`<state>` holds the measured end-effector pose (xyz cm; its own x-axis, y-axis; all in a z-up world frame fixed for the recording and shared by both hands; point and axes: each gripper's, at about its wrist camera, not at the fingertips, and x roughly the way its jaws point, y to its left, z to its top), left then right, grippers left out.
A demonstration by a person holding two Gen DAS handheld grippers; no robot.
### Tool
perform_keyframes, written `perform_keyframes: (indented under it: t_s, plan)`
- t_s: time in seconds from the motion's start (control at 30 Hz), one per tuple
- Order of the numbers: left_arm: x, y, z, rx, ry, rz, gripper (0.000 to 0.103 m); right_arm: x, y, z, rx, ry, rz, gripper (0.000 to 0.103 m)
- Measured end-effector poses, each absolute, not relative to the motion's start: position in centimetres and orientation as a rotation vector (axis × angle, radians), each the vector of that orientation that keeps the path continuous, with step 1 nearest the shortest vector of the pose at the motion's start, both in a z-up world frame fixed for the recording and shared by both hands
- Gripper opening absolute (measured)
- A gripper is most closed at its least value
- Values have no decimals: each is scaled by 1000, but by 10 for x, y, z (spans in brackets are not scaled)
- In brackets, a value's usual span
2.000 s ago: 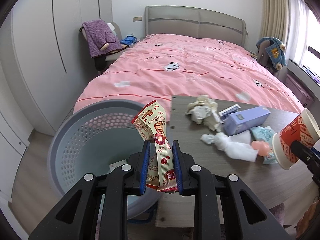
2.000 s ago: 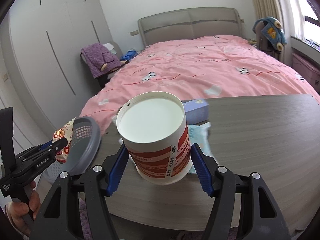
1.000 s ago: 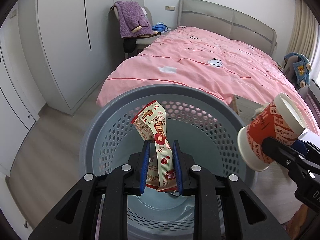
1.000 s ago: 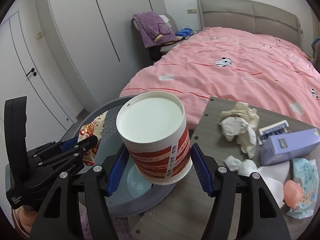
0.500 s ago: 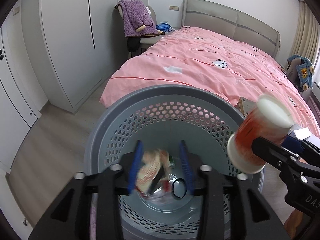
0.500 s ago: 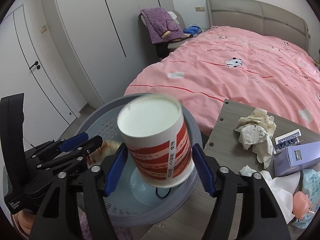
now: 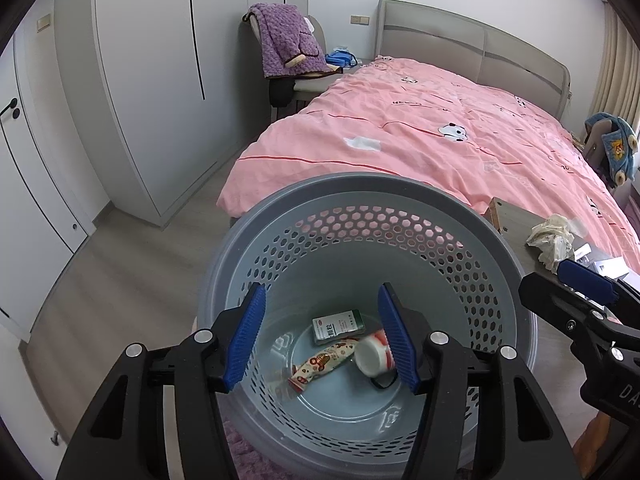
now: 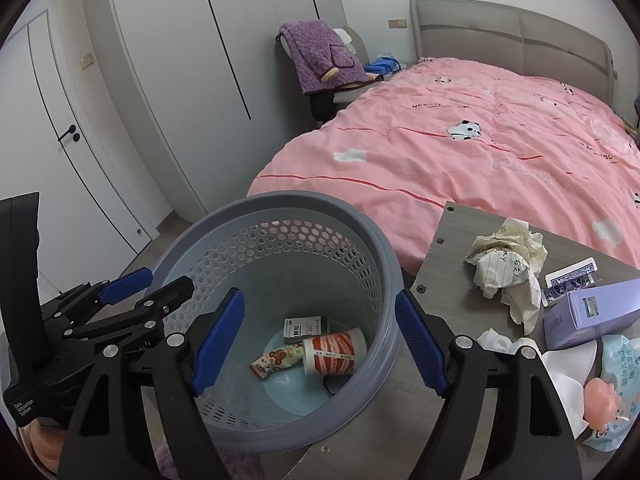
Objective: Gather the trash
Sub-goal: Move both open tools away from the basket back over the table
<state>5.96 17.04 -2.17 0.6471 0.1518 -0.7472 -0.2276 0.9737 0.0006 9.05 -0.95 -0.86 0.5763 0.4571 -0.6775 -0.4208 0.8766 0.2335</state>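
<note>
Bedroom; basket (image 7: 360,196) holds three items: cup (image 8: 334,350), wrapper (image 8: 276,360), box (image 8: 305,326); both tools (image 7: 320,338) (image 8: 318,340) released.

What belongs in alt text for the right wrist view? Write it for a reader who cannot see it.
The open right tool hangs over a grey mesh bin holding a red-and-white paper cup, a snack wrapper and a small box. The open left tool is at the bin's left; crumpled paper lies on the table to the right.
</note>
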Motion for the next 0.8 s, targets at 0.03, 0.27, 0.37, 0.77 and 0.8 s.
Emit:
perform_keyframes:
  t_s: [0.03, 0.27, 0.37, 0.77, 0.8]
  plan:
    - [59, 170, -21, -95, 838, 218, 56, 90, -9, -8, 47, 805, 513, 76]
    - [52, 169, -20, -85, 832, 229, 61, 83, -10, -10, 46, 807, 502, 76]
    - [50, 171, -20, -88, 831, 234, 62, 80, -12, -10, 45, 808, 498, 76]
    - [34, 170, -10, -91, 803, 237, 71, 64, -23, 0, 49, 785, 474, 77]
    - [32, 169, -8, -89, 800, 236, 71, 62, -24, 1, 52, 781, 472, 78]
